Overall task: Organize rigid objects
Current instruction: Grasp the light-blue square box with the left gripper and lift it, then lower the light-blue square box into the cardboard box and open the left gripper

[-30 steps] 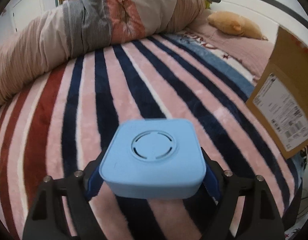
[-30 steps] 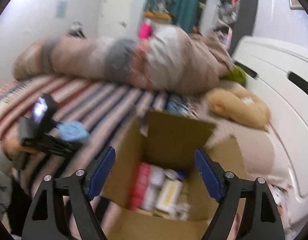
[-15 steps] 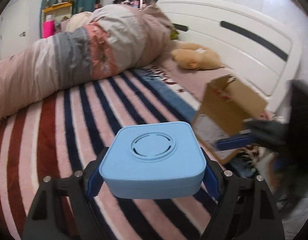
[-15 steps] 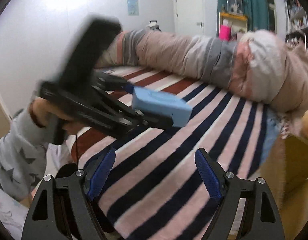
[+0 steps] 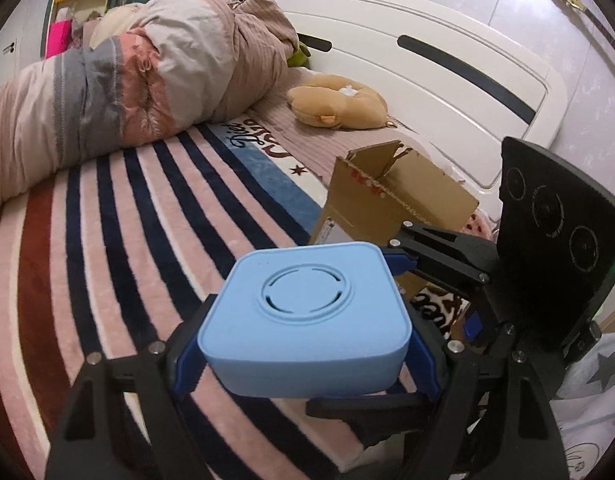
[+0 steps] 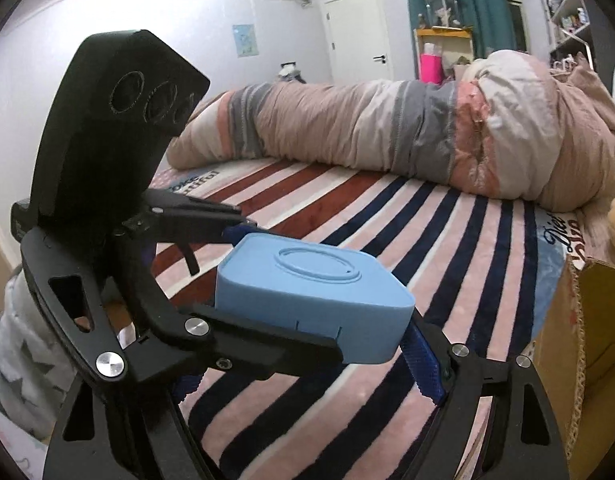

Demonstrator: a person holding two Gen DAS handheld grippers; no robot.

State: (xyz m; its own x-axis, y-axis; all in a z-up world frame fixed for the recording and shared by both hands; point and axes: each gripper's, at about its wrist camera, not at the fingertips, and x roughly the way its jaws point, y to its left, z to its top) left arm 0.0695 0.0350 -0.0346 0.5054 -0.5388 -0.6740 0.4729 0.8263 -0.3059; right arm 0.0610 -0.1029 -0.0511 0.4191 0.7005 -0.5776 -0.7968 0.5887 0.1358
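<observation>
Bedroom, bed with striped pink, navy and red fleece blanket (image 5: 119, 240). Left tongs (image 5: 307, 356): pinching square pale-blue plastic box (image 5: 307, 320), held above blanket. Right tongs (image 6: 307, 364): spread wide around same box; contact unclear. Open brown cardboard carton (image 5: 391, 200) nearby.

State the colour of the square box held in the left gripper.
Light blue box; the left wrist view shows it best.

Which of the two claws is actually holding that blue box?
The left gripper: its blue pads clamp the blue box. The right gripper merely straddles it.
</observation>
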